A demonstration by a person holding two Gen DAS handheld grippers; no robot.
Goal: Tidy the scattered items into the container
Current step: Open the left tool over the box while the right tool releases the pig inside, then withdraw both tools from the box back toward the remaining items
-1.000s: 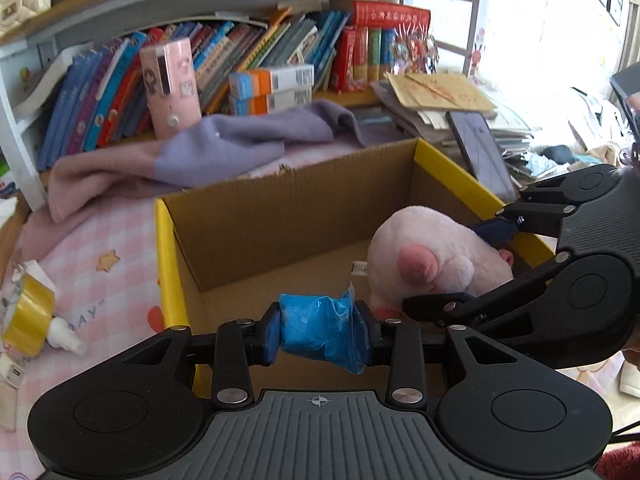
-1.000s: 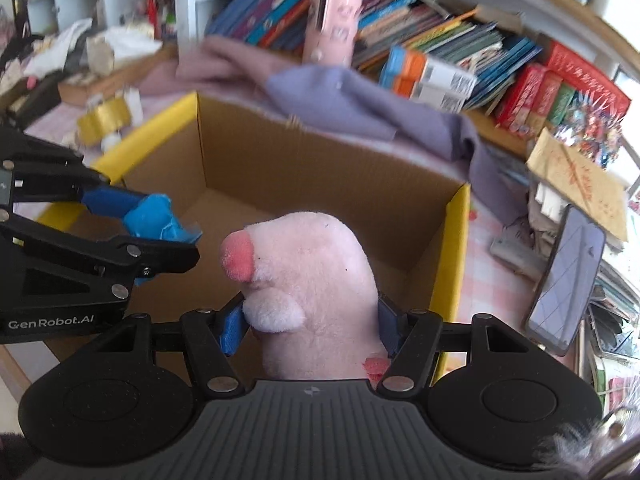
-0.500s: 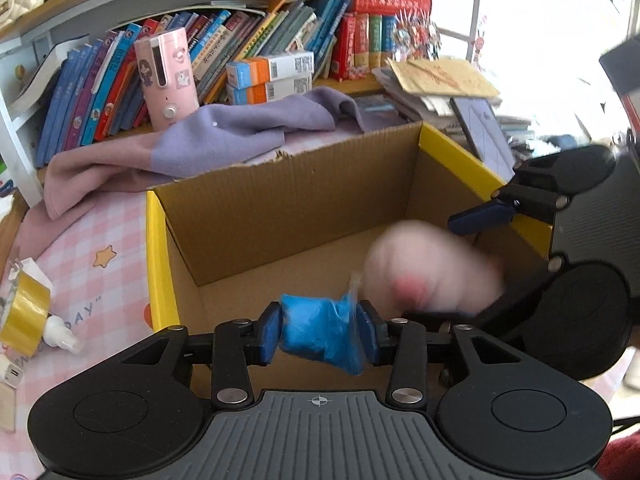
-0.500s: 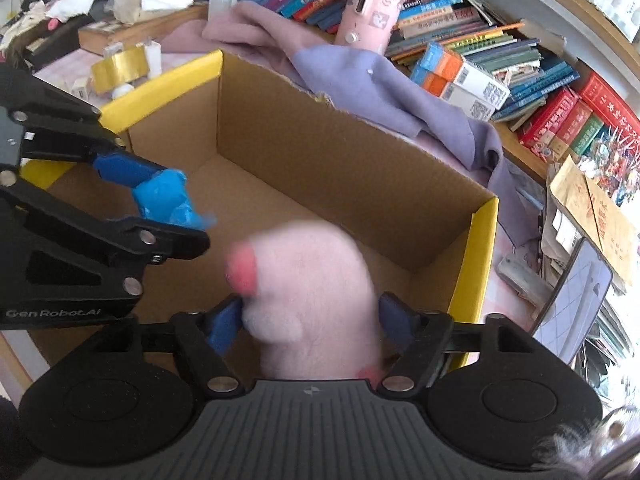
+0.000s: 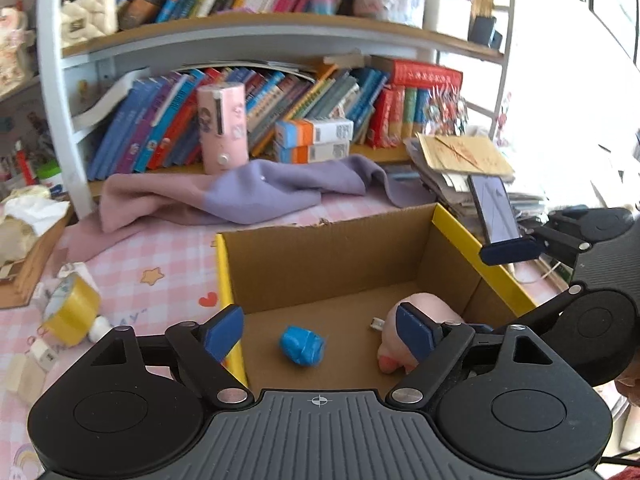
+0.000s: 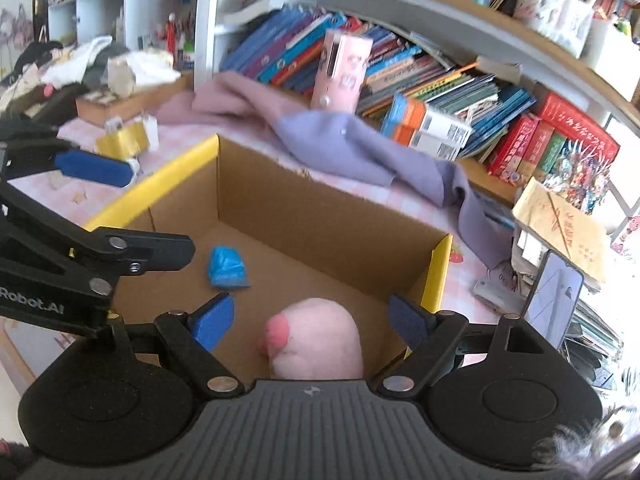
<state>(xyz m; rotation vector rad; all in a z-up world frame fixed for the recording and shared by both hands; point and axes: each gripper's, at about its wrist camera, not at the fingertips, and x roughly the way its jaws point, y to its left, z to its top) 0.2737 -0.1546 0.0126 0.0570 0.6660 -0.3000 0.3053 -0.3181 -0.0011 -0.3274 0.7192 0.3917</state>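
Observation:
A cardboard box with yellow rims (image 5: pixel 460 228) (image 6: pixel 438 268) stands on the pink checked table. A crumpled blue item (image 5: pixel 301 346) (image 6: pixel 226 268) lies on the box floor. A pink plush toy (image 5: pixel 424 312) (image 6: pixel 316 338) lies on the floor beside it. My left gripper (image 5: pixel 320 330) is open and empty above the box's near left side. My right gripper (image 6: pixel 310 318) is open and empty above the plush; its blue pads (image 5: pixel 510 250) show in the left wrist view.
A yellow tape roll (image 5: pixel 72 310) (image 6: pixel 122 142) and small white items lie on the table left of the box. A purple cloth (image 5: pixel 260 192) (image 6: pixel 360 148) lies behind it, under a bookshelf. A phone (image 5: pixel 494 208) (image 6: pixel 554 294) and paper stacks sit to the right.
Both grippers have opened and risen. The blue item and the pink plush have dropped from the fingers onto the box floor.

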